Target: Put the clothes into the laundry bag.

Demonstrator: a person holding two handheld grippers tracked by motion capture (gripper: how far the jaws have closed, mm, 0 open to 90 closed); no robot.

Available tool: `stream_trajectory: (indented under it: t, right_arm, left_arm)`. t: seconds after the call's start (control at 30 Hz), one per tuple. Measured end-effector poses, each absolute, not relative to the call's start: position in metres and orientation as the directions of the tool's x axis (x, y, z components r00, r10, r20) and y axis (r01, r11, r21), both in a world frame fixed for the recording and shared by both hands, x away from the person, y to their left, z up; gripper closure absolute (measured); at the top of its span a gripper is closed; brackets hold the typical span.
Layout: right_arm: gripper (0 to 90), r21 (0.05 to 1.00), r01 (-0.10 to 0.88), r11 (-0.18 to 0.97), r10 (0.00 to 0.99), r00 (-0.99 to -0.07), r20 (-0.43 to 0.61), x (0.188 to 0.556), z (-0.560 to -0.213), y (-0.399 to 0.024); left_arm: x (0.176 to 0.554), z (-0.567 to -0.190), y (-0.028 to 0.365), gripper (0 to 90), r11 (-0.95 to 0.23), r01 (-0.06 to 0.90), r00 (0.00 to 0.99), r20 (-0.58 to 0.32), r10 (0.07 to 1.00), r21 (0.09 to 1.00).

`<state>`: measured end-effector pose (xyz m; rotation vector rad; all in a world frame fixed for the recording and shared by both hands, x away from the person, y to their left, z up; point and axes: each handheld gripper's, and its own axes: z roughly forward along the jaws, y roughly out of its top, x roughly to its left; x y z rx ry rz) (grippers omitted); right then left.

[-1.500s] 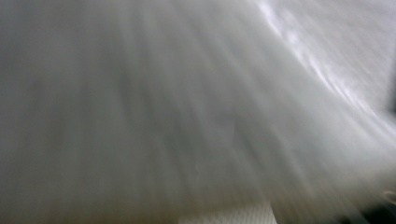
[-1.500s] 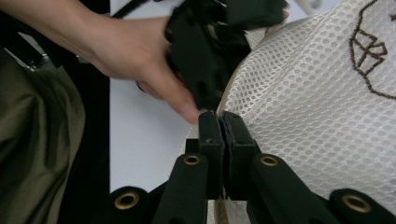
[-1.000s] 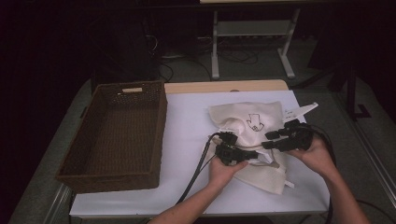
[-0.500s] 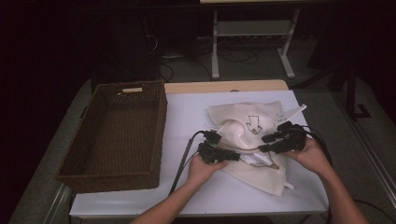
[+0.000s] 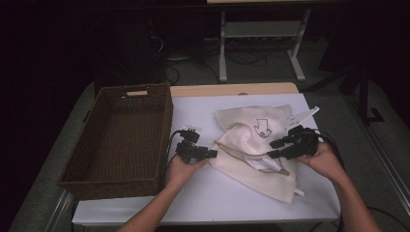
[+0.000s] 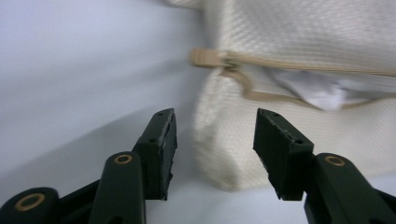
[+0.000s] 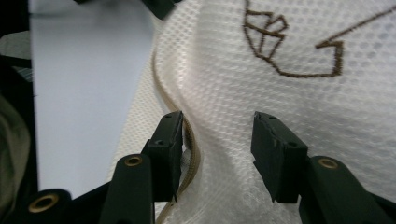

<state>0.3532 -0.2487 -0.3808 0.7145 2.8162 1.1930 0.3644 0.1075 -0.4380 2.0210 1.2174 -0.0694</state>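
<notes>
A white table carries a brown wicker basket on its left side and a cream mesh laundry bag lying crumpled right of centre, its tan zipper partly open. The right gripper rests over the bag with its jaws spread around a fold of mesh beside the zipper, not pinching it. The left gripper sits just off the bag's left edge, its jaws having just opened and standing apart, the bag's corner ahead between them but untouched.

Both forearms are bare, no sleeves showing. Each hand carries a black two-jaw gripper: left gripper, right gripper. A black cable trails from the left one. Up close, the jaws are matte black arms with brass-coloured rivets, ending in flat rectangular pads with small screw holes
</notes>
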Motion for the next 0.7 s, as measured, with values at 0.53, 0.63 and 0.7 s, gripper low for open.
stream_trajectory:
  t: [0.53, 0.63, 0.7]
  right_arm:
    - [52.0, 0.633, 0.396, 0.665, 0.409, -0.903, 0.134, 0.357, -0.39, -0.232]
    - [51.3, 0.621, 0.363, 0.695, 0.365, -0.922, 0.131, 0.351, -0.391, -0.224]
    - [51.7, 0.625, 0.362, 0.691, 0.35, -0.925, 0.148, 0.347, -0.391, -0.223]
  left_arm:
    - [0.281, -0.451, 0.122, 87.1, -0.252, 0.792, 0.572, -0.533, 0.623, 0.556]
    - [0.275, -0.444, 0.125, 80.5, -0.255, 0.778, 0.589, -0.527, 0.613, 0.574]
    - [0.275, -0.436, 0.125, 69.3, -0.27, 0.769, 0.599, -0.506, 0.621, 0.579]
